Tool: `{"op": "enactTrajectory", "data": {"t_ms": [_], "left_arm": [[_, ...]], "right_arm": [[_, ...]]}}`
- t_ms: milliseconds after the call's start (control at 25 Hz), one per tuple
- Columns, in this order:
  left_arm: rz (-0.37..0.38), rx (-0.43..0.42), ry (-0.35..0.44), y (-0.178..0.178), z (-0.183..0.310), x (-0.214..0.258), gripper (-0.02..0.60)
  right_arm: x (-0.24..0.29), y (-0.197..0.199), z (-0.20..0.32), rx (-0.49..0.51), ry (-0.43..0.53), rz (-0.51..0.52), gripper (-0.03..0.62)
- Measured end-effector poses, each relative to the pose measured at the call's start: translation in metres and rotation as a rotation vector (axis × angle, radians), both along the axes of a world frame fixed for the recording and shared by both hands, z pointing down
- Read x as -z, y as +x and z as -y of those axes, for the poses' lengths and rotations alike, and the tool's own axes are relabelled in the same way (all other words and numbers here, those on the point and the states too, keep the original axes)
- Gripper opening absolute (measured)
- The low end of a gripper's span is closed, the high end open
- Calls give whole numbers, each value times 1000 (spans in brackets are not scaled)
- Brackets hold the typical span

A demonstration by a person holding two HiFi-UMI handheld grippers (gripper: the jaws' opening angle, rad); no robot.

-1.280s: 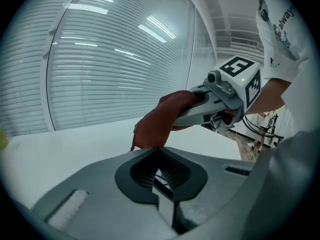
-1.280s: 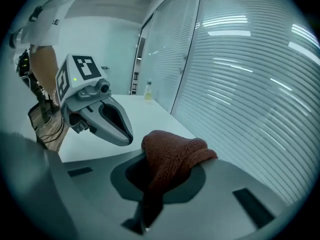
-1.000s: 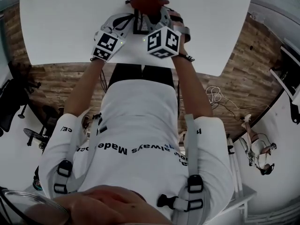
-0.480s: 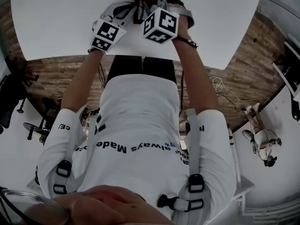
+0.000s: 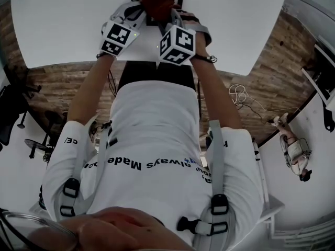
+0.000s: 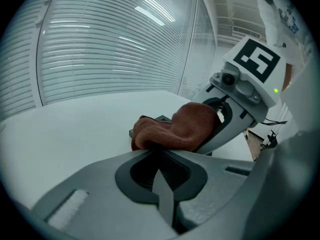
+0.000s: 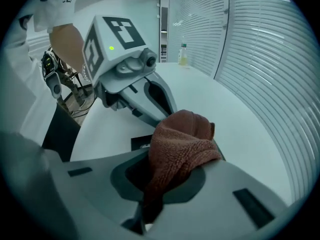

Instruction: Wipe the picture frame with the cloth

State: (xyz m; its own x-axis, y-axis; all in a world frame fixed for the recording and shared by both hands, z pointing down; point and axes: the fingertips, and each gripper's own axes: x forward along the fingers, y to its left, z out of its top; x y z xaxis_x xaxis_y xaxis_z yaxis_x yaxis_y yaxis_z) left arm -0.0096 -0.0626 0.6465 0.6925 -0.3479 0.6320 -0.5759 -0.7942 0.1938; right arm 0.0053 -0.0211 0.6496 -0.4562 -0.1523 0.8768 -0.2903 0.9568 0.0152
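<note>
**Hazards (judged).**
- The left tongs (image 6: 159, 154) may have no sure hold on the black rectangular picture frame (image 6: 161, 118). A hard stroke could then slide or tip the frame off across the white tabletop (image 5: 63, 25).
- The rust-red terry cloth (image 7: 182, 144) is thickly bunched. It may ride the frame's rim and miss its face.
- The right tongs (image 7: 167, 176) work very near the left pair, so a wide sweep could knock the two together.

**Left tongs.** Drawn narrow, the jaws meeting along a thin seam with nothing showing between them. The tips lie under the cloth's fold, so it cannot be told whether they nip the frame's edge.

**Picture frame.** Just ahead of both sets of tips and between them. Only dark corners show past the cloth. Whether it lies flat or tilted cannot be told.

**Cloth.** Draped over the frame and touching it, just ahead of the left tongs' tips. Its tail runs back into the right tongs.

**Right tongs.** Clamped on the cloth, with the wad bulging ahead of the tips.
</note>
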Motion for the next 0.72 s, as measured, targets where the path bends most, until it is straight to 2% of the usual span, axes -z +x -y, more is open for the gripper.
{"op": "enactTrajectory", "data": {"t_ms": [440, 720], "left_arm": [[5, 8, 0, -1, 2, 0, 2], [8, 8, -1, 0, 1, -1, 2]], "right_arm": [[-1, -7, -62, 170, -17, -58, 19], [19, 0, -89, 268, -99, -56, 18]]}}
